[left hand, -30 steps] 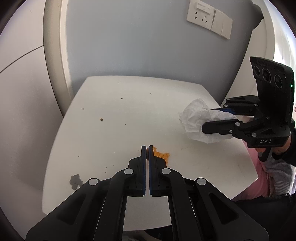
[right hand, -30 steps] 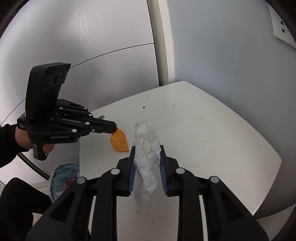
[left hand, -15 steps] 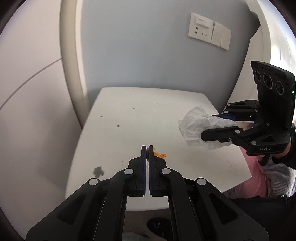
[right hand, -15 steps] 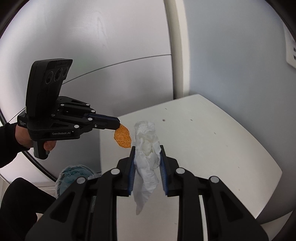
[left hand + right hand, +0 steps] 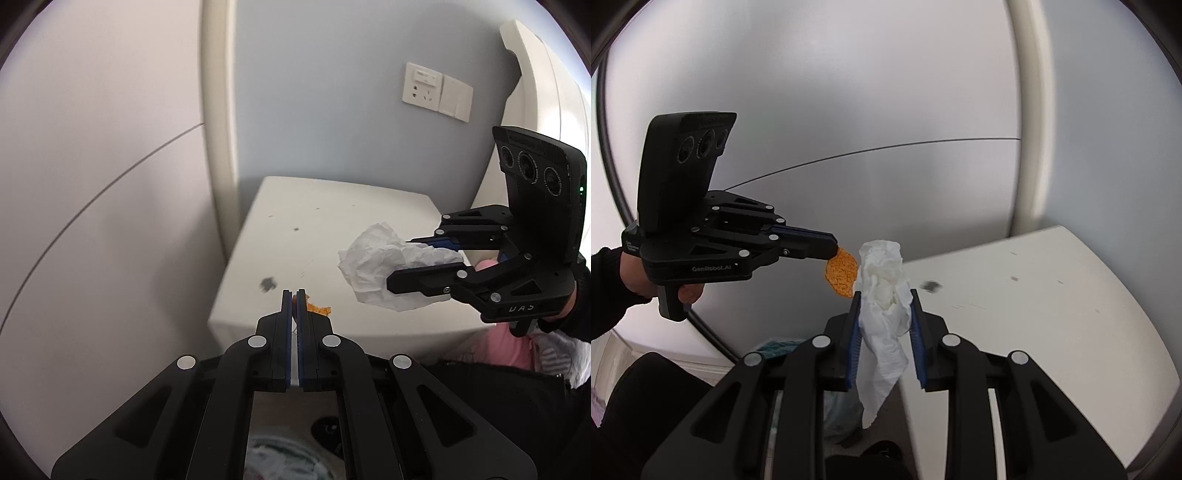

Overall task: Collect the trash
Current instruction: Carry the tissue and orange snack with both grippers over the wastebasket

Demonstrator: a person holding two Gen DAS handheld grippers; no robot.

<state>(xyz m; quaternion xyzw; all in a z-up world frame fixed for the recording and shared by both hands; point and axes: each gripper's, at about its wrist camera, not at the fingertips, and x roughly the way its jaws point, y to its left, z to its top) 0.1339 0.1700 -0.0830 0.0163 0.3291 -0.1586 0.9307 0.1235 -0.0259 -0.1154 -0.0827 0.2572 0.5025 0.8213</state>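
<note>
Both pieces of trash are off the table and in carry, so the step in hand looks like the haul toward a bin. Nearest, the left hand-held gripper (image 5: 294, 295) has its blue-padded jaws pressed almost together on the edge of an orange peel scrap (image 5: 841, 272), thin, pebbled and roughly oval, hanging past the table's near-left corner. Beside it the right hand-held gripper (image 5: 885, 295) stands narrowly parted, clamped on a crumpled white tissue (image 5: 884, 291), soft and creased, with a loose tail drooping below the pads. Below, a lined bin (image 5: 777, 348) shows only partly; the next move likely calls for lowering both over it and releasing. Farther off, the white table (image 5: 332, 221) is smooth, round-cornered, still flecked with dark crumbs (image 5: 268, 283).
</note>
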